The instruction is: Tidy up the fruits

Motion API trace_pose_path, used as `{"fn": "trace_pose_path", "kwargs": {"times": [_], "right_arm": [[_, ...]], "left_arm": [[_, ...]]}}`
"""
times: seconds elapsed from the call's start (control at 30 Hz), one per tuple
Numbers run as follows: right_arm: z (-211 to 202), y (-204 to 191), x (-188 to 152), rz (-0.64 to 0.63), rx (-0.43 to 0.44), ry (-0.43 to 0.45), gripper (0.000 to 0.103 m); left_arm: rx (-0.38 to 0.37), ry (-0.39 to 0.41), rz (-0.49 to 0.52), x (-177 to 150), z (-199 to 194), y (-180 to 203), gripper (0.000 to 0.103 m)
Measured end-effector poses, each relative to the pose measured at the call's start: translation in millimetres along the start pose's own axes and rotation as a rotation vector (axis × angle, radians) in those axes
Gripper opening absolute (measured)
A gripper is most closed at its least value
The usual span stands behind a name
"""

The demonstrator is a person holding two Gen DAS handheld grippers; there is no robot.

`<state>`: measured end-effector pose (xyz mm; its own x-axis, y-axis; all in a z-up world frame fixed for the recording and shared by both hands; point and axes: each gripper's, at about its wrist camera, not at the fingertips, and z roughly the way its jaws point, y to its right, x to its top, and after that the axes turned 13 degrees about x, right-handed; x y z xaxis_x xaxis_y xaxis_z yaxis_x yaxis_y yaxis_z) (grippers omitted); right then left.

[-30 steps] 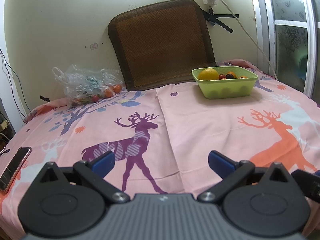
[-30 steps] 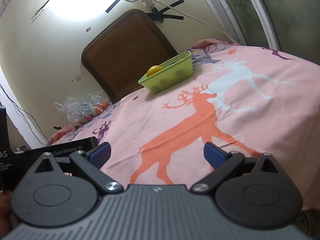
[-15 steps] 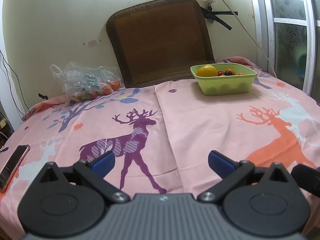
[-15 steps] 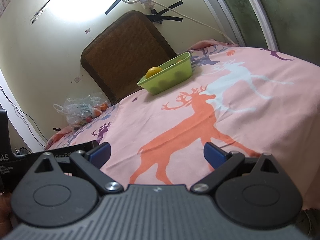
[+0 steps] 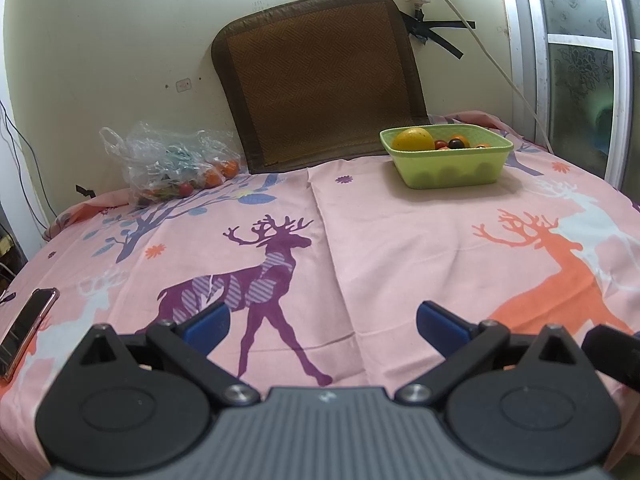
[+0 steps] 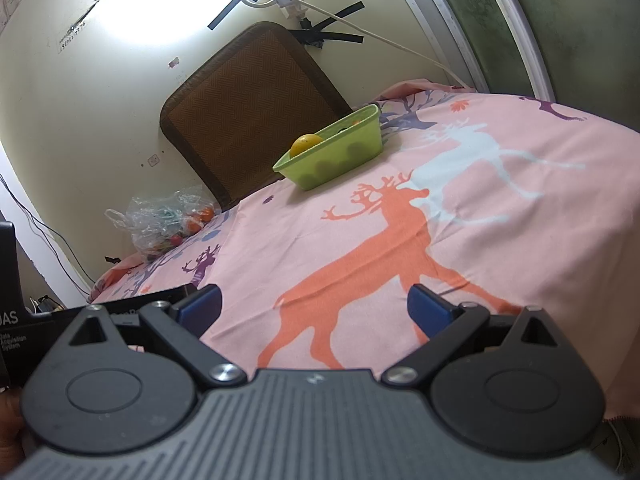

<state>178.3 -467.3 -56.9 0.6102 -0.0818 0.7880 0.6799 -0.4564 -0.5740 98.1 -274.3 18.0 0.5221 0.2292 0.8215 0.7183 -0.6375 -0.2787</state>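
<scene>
Deer-print pink tablecloth, brown woven mat against wall, phone at left edge

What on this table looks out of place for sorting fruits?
A phone lies near the table's left edge, away from the fruit. Some small fruits sit in a crumpled plastic bag by the wall, not in the green basket. Nothing looks spilled or damaged.
</scene>
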Motion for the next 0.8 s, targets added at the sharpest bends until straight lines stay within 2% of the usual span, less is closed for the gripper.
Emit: {"fn": "trace_pose_path", "kwargs": {"times": [0.8], "right_arm": [[-2.0, -3.2, -2.1, -0.008, -0.012, 0.019, 0.1]], "left_arm": [[-0.002, -0.001, 0.0, -0.9, 0.4, 0.8, 0.103]]}}
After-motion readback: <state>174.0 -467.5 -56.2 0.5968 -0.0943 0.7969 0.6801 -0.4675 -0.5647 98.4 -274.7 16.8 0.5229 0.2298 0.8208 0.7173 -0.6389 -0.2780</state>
